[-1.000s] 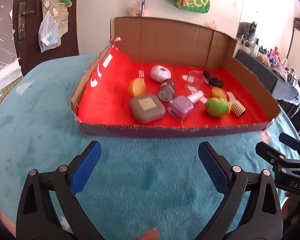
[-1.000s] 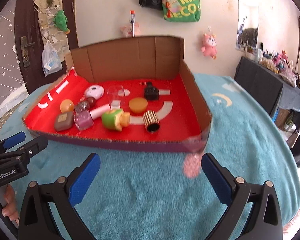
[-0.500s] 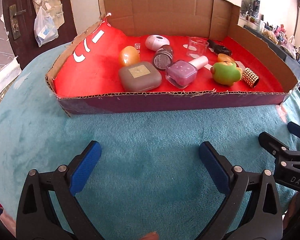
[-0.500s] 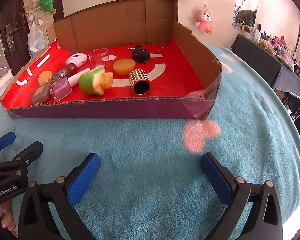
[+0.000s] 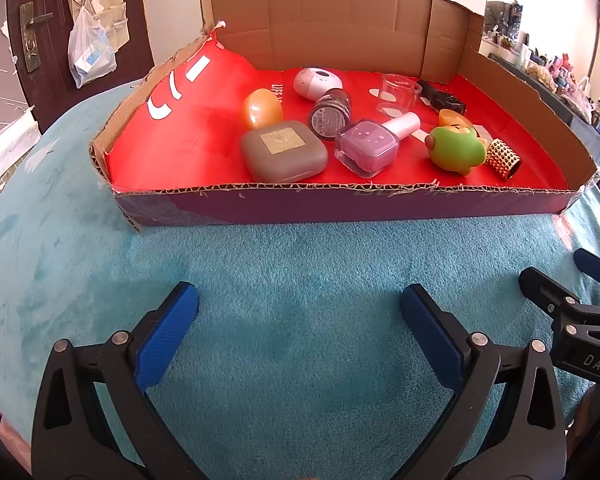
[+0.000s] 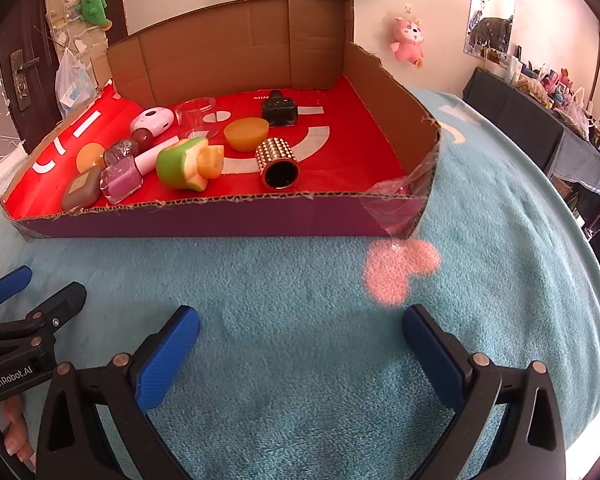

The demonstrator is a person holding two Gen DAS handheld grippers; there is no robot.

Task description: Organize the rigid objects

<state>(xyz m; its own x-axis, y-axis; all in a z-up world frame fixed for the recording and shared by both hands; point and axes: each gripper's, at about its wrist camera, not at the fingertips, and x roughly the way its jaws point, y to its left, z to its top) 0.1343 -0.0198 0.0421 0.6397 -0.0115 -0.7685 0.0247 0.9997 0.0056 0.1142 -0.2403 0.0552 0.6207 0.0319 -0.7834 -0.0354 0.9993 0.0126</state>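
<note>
I have both grippers over the teal blanket [image 5: 300, 264], short of the box [image 5: 340, 204]. My left gripper [image 5: 300, 320] is spread wide with nothing between its blue pads [image 5: 168, 332]; my right gripper [image 6: 300, 336] is just as wide and just as empty. In the left view the right one shows at the far right edge, and in the right view the left one sits at the lower left.

The things to sort all lie on the box's red floor — none on the blanket. Nearest the front wall: a grey case [image 5: 283, 151], the nail polish [image 5: 370, 145] on its side beside it, the green toy [image 5: 456, 151], and a studded gold tube [image 5: 502, 156] touching the toy. Behind them are an orange egg [image 5: 262, 108], a glitter jar [image 5: 331, 113], a white pod [image 5: 318, 82], a clear cup [image 5: 398, 92], and a black bottle [image 6: 279, 110]. An orange bowl [image 6: 246, 133] lies between the bottle and the tube.

A pink heart patch [image 6: 398, 268] on the blanket sits ahead of my right gripper, by the box's right corner.
</note>
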